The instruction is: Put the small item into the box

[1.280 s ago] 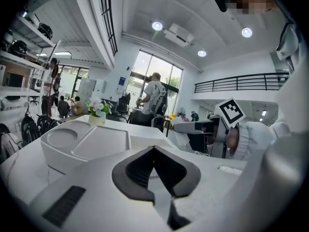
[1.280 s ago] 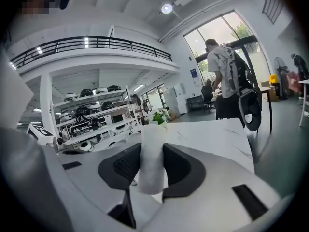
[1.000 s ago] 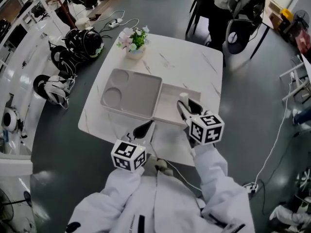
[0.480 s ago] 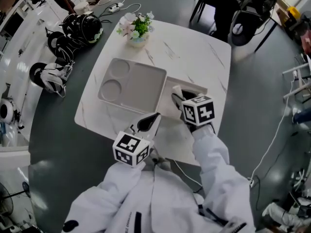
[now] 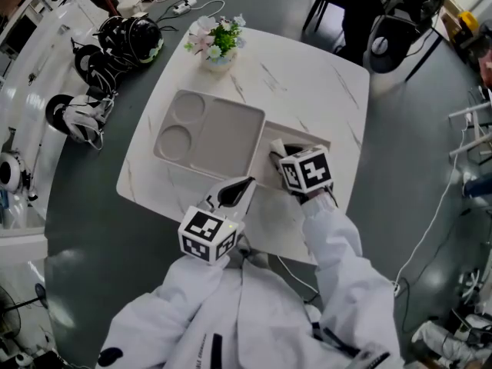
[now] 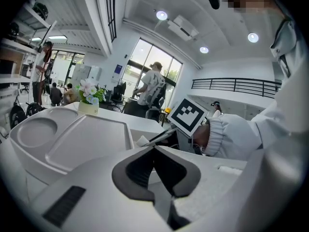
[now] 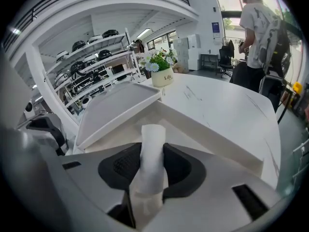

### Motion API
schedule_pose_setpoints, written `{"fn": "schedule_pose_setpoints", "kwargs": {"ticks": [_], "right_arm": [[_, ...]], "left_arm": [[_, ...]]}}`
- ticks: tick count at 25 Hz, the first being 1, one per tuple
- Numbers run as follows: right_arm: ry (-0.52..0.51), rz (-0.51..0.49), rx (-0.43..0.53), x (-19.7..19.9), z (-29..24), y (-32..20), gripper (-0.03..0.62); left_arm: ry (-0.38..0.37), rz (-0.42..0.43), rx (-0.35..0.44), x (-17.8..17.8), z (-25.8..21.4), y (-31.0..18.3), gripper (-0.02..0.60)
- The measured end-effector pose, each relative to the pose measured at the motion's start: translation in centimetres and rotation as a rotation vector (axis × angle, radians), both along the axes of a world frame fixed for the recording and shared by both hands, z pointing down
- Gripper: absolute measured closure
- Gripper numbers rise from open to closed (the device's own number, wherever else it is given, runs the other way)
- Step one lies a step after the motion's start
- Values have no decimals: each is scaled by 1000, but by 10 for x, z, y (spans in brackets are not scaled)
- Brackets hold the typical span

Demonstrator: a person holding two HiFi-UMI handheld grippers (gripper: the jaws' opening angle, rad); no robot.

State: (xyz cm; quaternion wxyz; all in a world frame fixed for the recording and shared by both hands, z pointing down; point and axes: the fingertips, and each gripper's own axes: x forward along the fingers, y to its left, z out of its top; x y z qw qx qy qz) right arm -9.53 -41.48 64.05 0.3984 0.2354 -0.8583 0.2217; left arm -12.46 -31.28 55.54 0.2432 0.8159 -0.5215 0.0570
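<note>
The small item, a white roll, is clamped between the pads of the right gripper and held over the open box on the tabletop. Nothing has yet been set down; release into the box is judged the only step left. The left gripper is seen closed and empty near the lid.

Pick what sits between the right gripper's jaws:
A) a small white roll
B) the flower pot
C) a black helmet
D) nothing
A: the right gripper view shows the small white roll upright between the pads of the right gripper, which press on it above the open box.
</note>
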Motion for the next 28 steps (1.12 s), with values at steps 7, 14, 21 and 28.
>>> {"fn": "schedule_pose_setpoints", "kwargs": {"ticks": [7, 14, 21, 28], "right_arm": [[49, -28, -10, -2, 13, 3, 462], [71, -65, -19, -3, 19, 8, 414], [44, -25, -10, -1, 15, 6, 378], [7, 6, 43, 2, -7, 8, 405]], "left_arm": [[0, -4, -2, -1, 2, -3, 583], [1, -8, -4, 0, 2, -4, 583], [-2, -8, 2, 3, 0, -2, 583], [8, -21, 16, 2, -6, 2, 583]]}}
